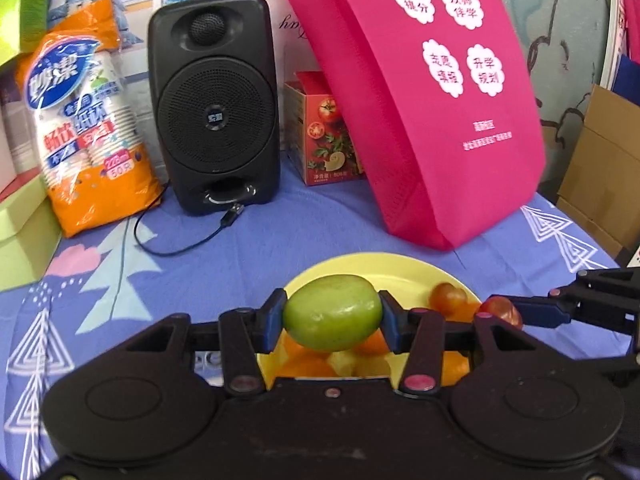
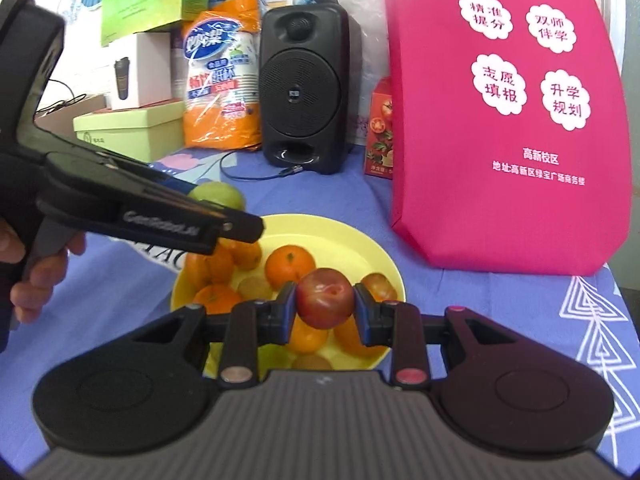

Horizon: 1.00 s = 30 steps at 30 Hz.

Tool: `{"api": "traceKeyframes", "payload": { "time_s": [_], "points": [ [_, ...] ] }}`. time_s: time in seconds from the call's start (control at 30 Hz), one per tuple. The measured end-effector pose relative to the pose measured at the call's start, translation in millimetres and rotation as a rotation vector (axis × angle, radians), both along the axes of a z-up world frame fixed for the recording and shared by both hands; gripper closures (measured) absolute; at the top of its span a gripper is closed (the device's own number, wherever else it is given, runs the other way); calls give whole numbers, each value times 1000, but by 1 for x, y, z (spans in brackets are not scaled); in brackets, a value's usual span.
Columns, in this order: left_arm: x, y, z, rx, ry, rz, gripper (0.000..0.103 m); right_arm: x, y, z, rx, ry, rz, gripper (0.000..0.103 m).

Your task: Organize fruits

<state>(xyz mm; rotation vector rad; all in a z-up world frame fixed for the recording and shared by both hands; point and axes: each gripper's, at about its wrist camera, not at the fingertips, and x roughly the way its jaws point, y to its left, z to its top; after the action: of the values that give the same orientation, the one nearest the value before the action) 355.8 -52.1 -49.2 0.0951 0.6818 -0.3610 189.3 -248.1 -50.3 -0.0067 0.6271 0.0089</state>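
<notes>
My left gripper point(image 1: 333, 318) is shut on a green fruit point(image 1: 333, 317) and holds it above the near edge of a yellow plate point(image 1: 384, 266). My right gripper point(image 2: 325, 305) is shut on a red plum point(image 2: 325, 298) above the same plate point(image 2: 360, 240). The plate holds several oranges point(image 2: 290, 265), another red fruit point(image 2: 379, 286) and pale yellow pieces point(image 2: 255, 287). In the right wrist view the left gripper reaches in from the left with the green fruit point(image 2: 218, 196) showing behind it. In the left wrist view the right gripper enters from the right with the plum point(image 1: 502, 310).
A black speaker point(image 1: 214, 100) with a loose cable point(image 1: 180, 240) stands at the back. A pink bag point(image 1: 432, 100) leans at the right of it, a tomato box point(image 1: 326, 132) between them. A pack of paper cups point(image 1: 84, 120) and green boxes point(image 2: 128, 132) stand at the left.
</notes>
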Motion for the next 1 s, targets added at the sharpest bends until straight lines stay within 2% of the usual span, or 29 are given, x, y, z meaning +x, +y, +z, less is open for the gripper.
{"api": "traceKeyframes", "payload": {
  "time_s": [0.17,0.2,0.27,0.4,0.47,0.57,0.6,0.67,0.7,0.87,0.93,1.0],
  "points": [
    [17,-3,-11,5,10,13,53,18,-1,-5,-4,5,4,74],
    [18,-3,-12,7,8,18,51,20,0,-7,-8,6,7,74],
    [19,-2,-13,10,-3,36,34,25,1,-9,-14,13,7,74],
    [14,0,-8,17,-17,36,32,25,4,-9,-27,8,15,70],
    [10,1,-5,27,-24,44,26,22,5,-6,-32,4,16,70],
    [0,2,3,43,-43,59,24,14,6,1,-35,-6,12,69],
    [-6,4,6,46,-52,64,21,9,7,3,-34,-12,8,66],
    [-20,7,15,47,-80,81,4,-3,8,9,-20,-26,-5,58],
    [-29,9,19,47,-95,95,0,-11,8,12,-10,-35,-11,52],
    [-75,18,36,68,-131,132,0,-52,16,24,23,-56,-66,25],
    [-95,22,43,87,-135,159,0,-70,19,31,27,-66,-102,5],
    [-113,26,50,92,-137,181,0,-87,21,41,35,-72,-144,0]
  ]
}}
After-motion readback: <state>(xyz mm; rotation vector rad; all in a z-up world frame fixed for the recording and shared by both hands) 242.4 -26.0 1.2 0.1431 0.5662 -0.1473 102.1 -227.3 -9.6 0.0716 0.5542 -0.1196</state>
